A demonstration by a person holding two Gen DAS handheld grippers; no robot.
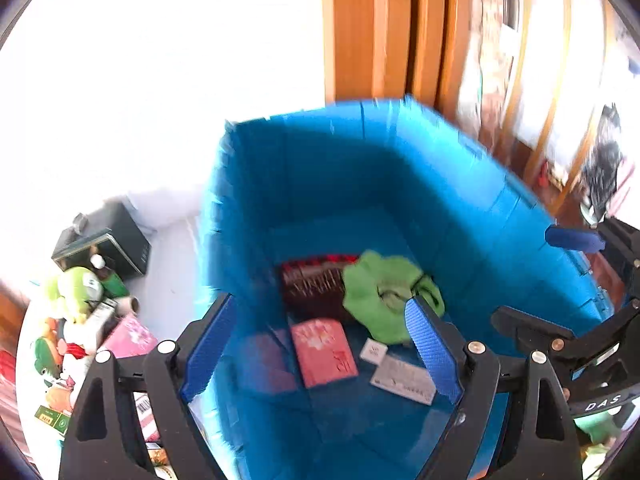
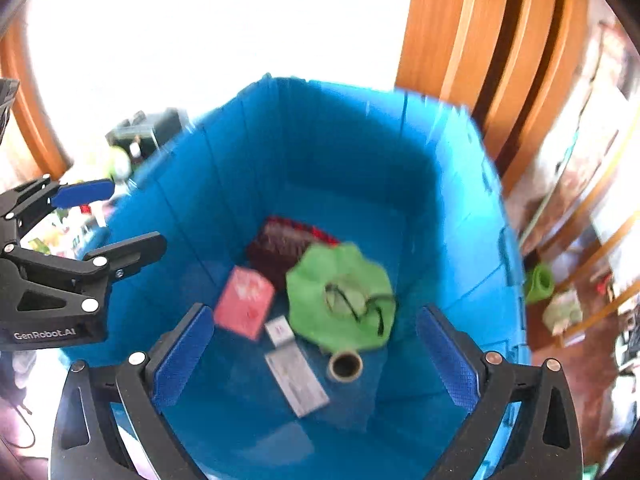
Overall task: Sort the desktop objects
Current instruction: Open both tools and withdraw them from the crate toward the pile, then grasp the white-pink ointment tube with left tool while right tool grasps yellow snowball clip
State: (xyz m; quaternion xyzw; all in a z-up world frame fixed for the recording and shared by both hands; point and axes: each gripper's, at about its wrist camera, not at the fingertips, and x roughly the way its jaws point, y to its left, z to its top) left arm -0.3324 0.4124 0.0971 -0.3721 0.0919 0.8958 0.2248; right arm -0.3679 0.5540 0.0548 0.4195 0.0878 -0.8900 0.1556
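A blue folding bin (image 1: 320, 184) (image 2: 360, 152) holds a green cloth pouch (image 1: 384, 292) (image 2: 340, 296), a dark red box (image 1: 312, 284) (image 2: 280, 244), a pink packet (image 1: 324, 352) (image 2: 244, 300) and a grey card (image 1: 404, 378) (image 2: 298, 380). A cardboard tube (image 2: 345, 366) lies in the bin in the right wrist view. My left gripper (image 1: 320, 348) is open above the bin and empty. My right gripper (image 2: 316, 356) is open above the bin and empty. Each gripper shows at the edge of the other's view.
Left of the bin on the white desk lie a pile of toys with a green plush (image 1: 78, 288), a pink box (image 1: 128, 338) and a dark box (image 1: 104, 244). Wooden frames (image 1: 384, 28) stand behind. A green object (image 2: 540, 282) lies right of the bin.
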